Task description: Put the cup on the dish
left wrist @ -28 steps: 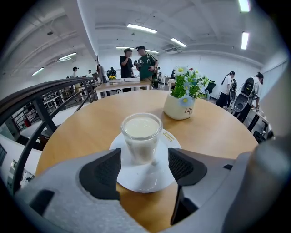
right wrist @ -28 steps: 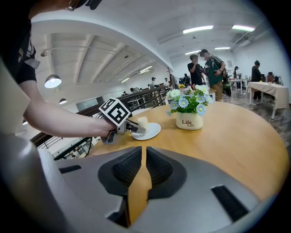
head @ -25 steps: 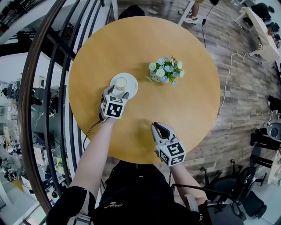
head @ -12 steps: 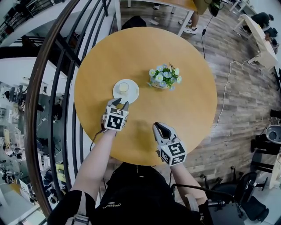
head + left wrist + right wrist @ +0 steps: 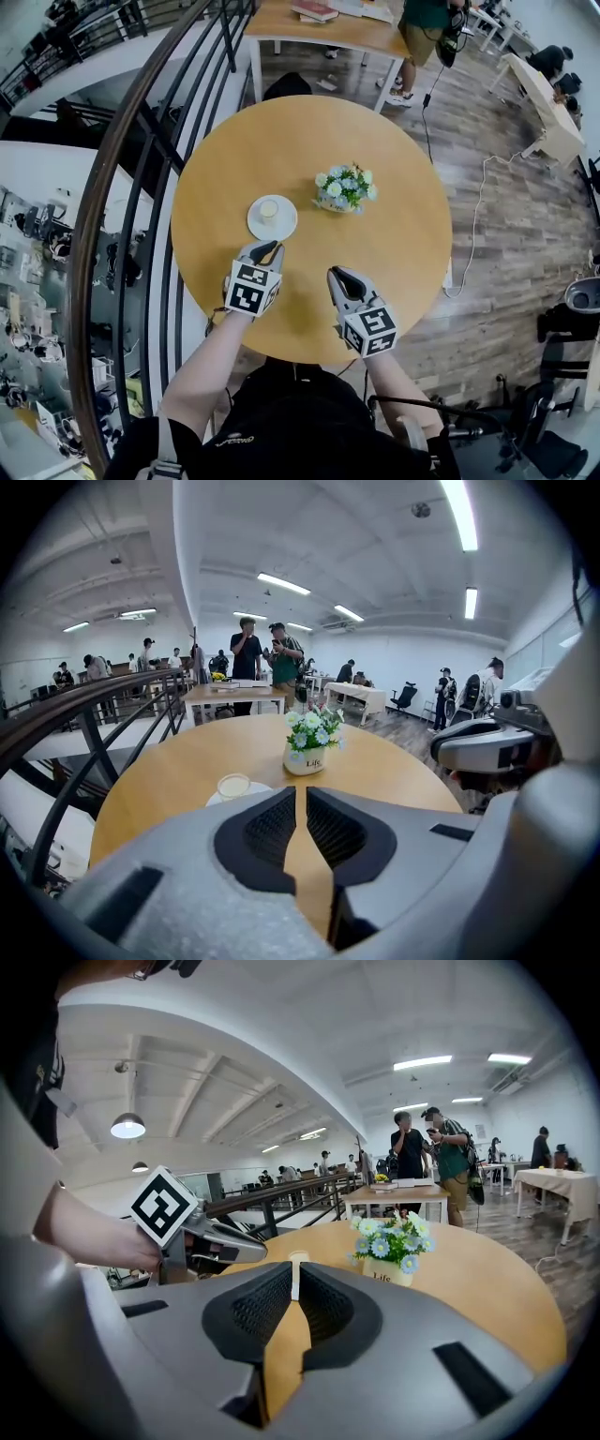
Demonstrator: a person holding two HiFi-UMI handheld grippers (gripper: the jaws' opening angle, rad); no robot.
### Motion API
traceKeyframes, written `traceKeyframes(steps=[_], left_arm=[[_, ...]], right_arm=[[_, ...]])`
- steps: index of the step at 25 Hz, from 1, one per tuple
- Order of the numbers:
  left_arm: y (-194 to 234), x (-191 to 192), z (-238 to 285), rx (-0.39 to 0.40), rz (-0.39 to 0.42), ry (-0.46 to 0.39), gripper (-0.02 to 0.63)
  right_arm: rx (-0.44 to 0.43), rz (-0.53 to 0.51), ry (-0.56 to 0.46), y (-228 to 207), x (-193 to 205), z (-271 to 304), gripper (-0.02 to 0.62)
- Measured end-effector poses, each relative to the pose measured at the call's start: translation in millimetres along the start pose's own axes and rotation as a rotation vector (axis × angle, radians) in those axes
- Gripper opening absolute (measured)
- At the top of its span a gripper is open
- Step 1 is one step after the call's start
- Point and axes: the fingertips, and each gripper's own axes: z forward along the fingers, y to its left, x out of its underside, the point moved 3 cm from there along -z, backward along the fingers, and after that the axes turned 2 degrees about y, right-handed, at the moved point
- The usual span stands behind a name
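A small cream cup (image 5: 269, 209) stands upright on a white dish (image 5: 259, 228) on the round wooden table (image 5: 403, 253). In the left gripper view the cup (image 5: 232, 786) and dish (image 5: 216, 800) lie just beyond the jaws, a little left. My left gripper (image 5: 267, 249) hovers near the dish's near edge, apart from it. Its jaws have just been closing, nothing is between them, and only a thin slit is left. My right gripper (image 5: 337, 275) hangs shut over the table to the right, holding nothing.
A small pot of blue and white flowers (image 5: 344, 190) stands right of the dish. A curved dark railing (image 5: 122, 187) runs along the table's left side. People stand by another table (image 5: 328, 23) at the back. Cables lie on the wooden floor (image 5: 487, 187) to the right.
The left gripper has let go of the cup, drawn back toward me and upward, and its jaws have closed. The right gripper has risen a little. The cup stays on the dish.
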Motion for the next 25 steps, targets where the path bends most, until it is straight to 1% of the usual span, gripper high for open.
traceKeyframes(steps=[4,9,12,14,20,25], left_arm=[[-18,-12,-22,0.016,0.008,-0.047,0.028],[-33,-35,-44,0.040,0.017,-0.121,0.017],[-44,-49,-58,0.044,0.041,-0.160,0.011],[-50,-54,-63,0.046,0.053,-0.172,0.008],[-54,-69,-73,0.060,0.051,-0.216,0.006],[-59,-78,-77,0.073,0.058,-0.233,0.006]], right_arm=[[0.002,-0.026,-0.046,6,-18,-12,0.021],[0.008,-0.059,-0.099,8,-40,-21,0.021],[0.004,-0.073,-0.123,13,-52,-27,0.021],[-0.001,-0.084,-0.132,16,-57,-31,0.021],[-0.016,-0.135,-0.146,22,-73,-30,0.021],[-0.021,-0.141,-0.161,22,-84,-32,0.021]])
